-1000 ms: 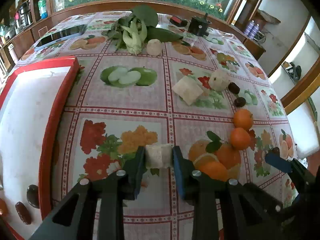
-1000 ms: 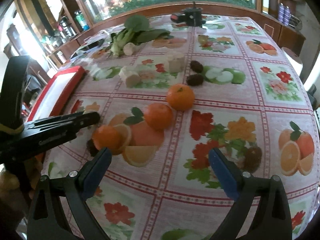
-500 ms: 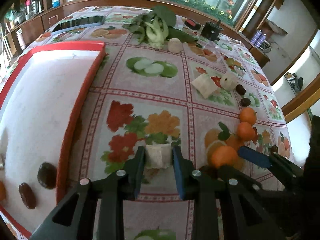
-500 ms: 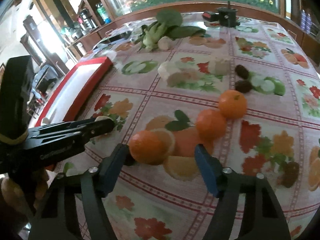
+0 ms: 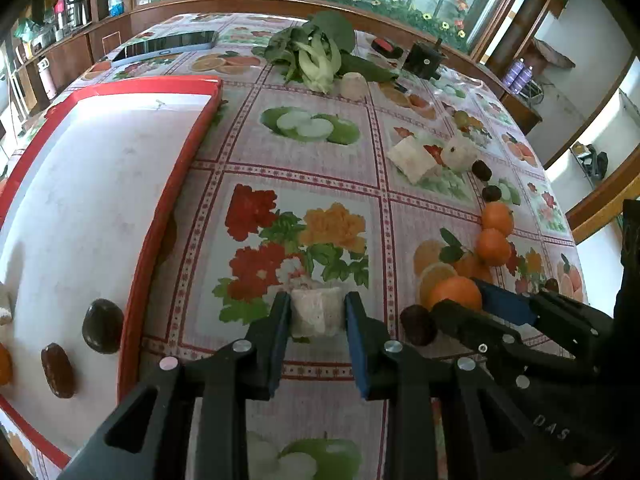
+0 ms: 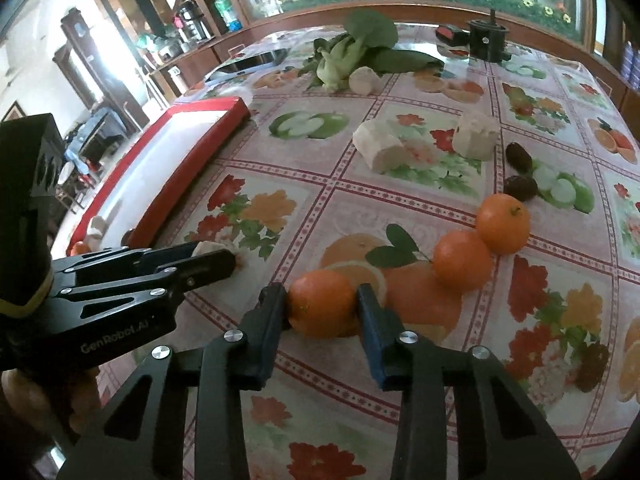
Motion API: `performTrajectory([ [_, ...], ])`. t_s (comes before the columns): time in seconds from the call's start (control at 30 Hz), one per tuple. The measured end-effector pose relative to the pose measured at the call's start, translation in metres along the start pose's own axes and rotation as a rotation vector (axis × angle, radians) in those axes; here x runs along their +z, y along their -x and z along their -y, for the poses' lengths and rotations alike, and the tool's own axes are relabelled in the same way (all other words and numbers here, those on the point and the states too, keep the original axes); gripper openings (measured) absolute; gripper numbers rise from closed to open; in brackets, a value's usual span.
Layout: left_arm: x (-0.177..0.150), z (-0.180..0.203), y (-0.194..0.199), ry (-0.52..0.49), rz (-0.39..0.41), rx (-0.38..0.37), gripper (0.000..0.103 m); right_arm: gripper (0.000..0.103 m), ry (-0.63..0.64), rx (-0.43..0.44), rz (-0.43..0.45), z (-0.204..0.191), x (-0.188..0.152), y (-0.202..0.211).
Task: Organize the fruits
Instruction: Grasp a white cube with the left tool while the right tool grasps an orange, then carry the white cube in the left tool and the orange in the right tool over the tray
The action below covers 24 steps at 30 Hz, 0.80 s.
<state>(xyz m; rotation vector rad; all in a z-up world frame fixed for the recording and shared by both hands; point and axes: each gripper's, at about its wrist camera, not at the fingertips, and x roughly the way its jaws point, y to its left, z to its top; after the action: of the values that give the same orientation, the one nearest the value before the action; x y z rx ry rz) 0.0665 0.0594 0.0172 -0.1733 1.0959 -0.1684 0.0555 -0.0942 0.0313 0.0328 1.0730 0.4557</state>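
My left gripper [image 5: 317, 312] is shut on a pale white fruit chunk [image 5: 316, 310], held over the tablecloth just right of the red-rimmed white tray [image 5: 168, 216]. My right gripper [image 6: 322, 306] is shut on an orange [image 6: 320, 304] resting at the near end of a row; two more oranges [image 6: 462, 260] [image 6: 502, 222] lie beyond it. The same held orange shows in the left wrist view [image 5: 456, 292], with a dark date [image 5: 418, 324] beside it. The tray holds dark dates [image 5: 102, 326] and an orange at its near left.
Two white chunks [image 6: 380, 148] [image 6: 476, 136] and two dark dates [image 6: 520, 186] lie mid-table. Leafy greens [image 5: 316, 52], a round white piece [image 5: 354, 84], a black container [image 6: 488, 40] and a phone [image 5: 168, 46] sit at the far end. The table edge is close on the right.
My right gripper moved in and closed on the near orange. My left gripper carried the white chunk leftward, closer to the tray.
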Motion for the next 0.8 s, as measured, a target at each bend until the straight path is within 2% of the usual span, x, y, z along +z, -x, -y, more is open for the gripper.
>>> performTrajectory([
  [0.27,-0.015,0.009,0.010,-0.036,0.009,-0.016,0.030,0.035,-0.052,-0.036,0.013,0.015,-0.024,0.023],
  [0.47,-0.033,0.019,0.015,-0.060,-0.004,-0.030,0.030,0.036,-0.059,-0.110,0.034,0.028,-0.042,0.040],
  [0.63,-0.049,0.030,0.020,-0.112,-0.008,-0.019,0.030,0.036,-0.065,-0.145,0.041,0.035,-0.049,0.043],
  [0.8,-0.054,0.032,0.027,-0.116,-0.001,-0.032,0.030,0.036,-0.059,-0.177,0.059,0.033,-0.052,0.046],
])
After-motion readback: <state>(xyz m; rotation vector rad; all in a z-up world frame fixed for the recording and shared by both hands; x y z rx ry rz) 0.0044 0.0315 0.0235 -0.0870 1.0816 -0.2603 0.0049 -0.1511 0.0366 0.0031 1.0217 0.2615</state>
